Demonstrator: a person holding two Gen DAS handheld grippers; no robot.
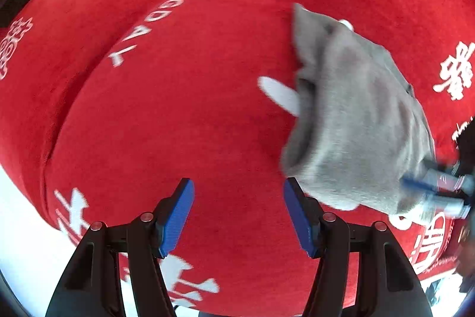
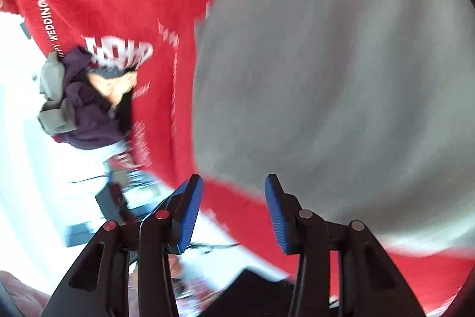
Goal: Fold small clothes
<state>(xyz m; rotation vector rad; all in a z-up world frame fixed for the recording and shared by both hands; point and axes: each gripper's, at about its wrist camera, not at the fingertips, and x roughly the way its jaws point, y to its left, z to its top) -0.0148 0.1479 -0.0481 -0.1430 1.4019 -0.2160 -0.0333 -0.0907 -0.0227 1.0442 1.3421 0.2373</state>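
Grey garment (image 1: 353, 115) lies blurred on the red cloth (image 1: 178, 109), at two o'clock from the spread, empty left gripper (image 1: 239, 216); right gripper (image 2: 234, 210), also spread, hovers at its edge.

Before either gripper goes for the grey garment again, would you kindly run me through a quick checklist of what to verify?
1. Left gripper open and holding nothing: ok, blue pads apart over the red cloth.
2. Right gripper open: ok in its own view; whether it touches fabric, cannot tell.
3. Grey garment lying flat: not ok, it is bunched, with an edge gaping open.
4. Garment within the left gripper's reach: ok, its near edge sits beside the right-hand pad.
5. Pictures sharp enough to pick a grasp point: not ok, the right wrist view is blurred.
6. Pile of other clothes apart from the garment: ok.
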